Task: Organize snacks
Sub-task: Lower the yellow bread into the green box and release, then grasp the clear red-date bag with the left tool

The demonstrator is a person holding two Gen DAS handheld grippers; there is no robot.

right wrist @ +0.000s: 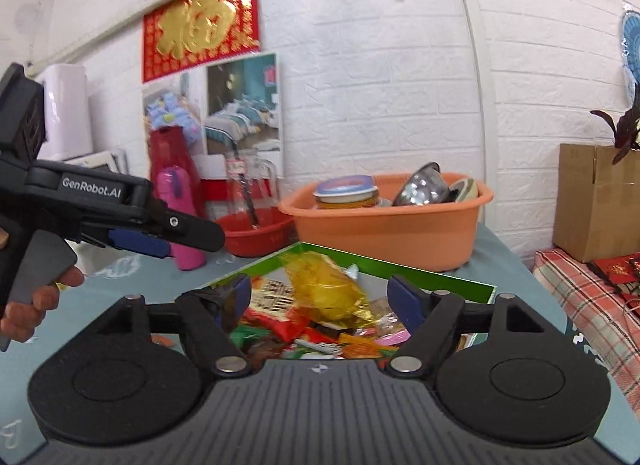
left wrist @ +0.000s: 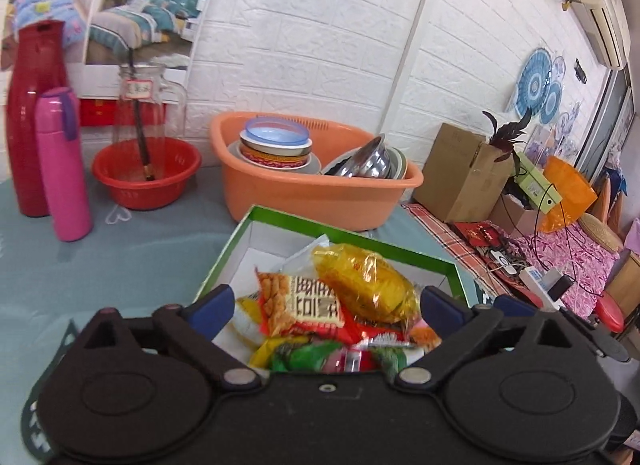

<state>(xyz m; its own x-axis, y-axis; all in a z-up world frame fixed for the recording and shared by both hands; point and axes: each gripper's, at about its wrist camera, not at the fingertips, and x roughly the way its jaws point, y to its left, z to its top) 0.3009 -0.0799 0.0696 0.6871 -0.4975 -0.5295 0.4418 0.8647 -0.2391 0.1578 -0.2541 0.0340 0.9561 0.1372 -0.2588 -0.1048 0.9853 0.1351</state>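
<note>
The green-rimmed box (left wrist: 352, 233) sits on the near part of the counter (left wrist: 132, 261), already piled with snack packets, so the gathering looks well along. A crinkly yellow packet (left wrist: 364, 281) lies on top of the heap, tilted across an orange-and-white packet (left wrist: 304, 301), with red and green wrappers beneath; it probably rides high because the box is nearly full.

The left gripper (left wrist: 326, 305) hangs over the near edge of the box with its jaws spread wide and nothing pressed between the blue pads; the yellow packet lies between them but loose. The right gripper (right wrist: 320, 297) is likewise wide apart above the same heap, gripping nothing. In the right wrist view, the left tool also shows at the left, held by the person's hand (right wrist: 32, 301).

Farther back, an orange basin (left wrist: 320, 185) of bowls, a red bowl (left wrist: 146, 175) and a pink flask (left wrist: 62, 163) stand well clear of the box, leaving both grippers free to work.
</note>
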